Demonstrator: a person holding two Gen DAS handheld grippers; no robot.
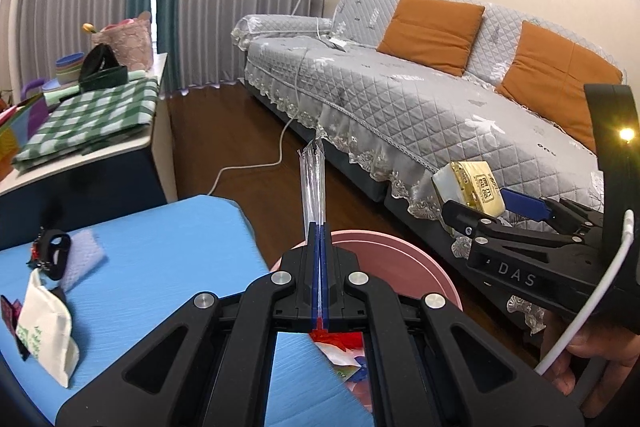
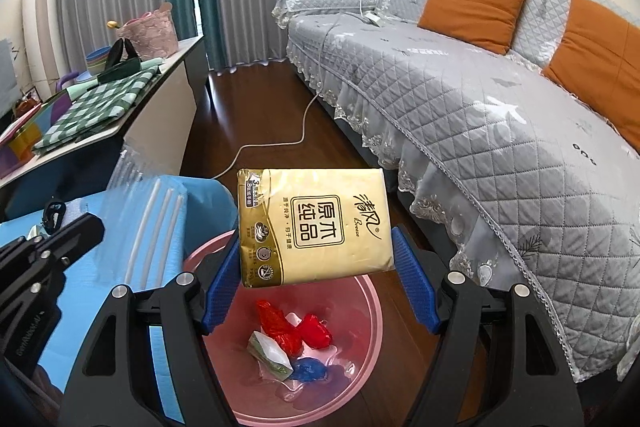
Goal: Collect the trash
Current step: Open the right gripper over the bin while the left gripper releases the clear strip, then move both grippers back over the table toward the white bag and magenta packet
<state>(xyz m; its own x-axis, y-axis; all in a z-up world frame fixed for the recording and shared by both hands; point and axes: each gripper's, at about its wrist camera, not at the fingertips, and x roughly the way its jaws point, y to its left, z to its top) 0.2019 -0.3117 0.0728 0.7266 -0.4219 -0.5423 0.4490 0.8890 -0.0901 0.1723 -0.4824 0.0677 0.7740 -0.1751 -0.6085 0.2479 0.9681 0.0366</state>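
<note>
My left gripper [image 1: 319, 227] is shut on a clear plastic packet of straws [image 1: 314, 183], held upright over the near rim of the pink bin [image 1: 420, 259]. The packet also shows in the right wrist view [image 2: 152, 211]. My right gripper [image 2: 316, 255] holds a gold tissue pack [image 2: 316, 223] between its blue pads [image 2: 414, 283], above the pink bin [image 2: 360, 379]. The pack touches the left pad; a small gap shows at the right pad. The bin holds red [image 2: 316, 331], blue [image 2: 308, 369] and white [image 2: 270, 351] wrappers. In the left wrist view the right gripper [image 1: 520, 211] with the pack [image 1: 472, 187] is at the right.
A blue table [image 1: 160, 287] at the left carries a white pouch [image 1: 44, 327], a black clip [image 1: 54, 251] and a pale sponge [image 1: 84, 255]. A grey sofa [image 1: 400, 99] with orange cushions runs along the right. A white cable [image 1: 256, 163] lies on the wood floor. A sideboard [image 1: 100, 143] with a green checked cloth stands behind.
</note>
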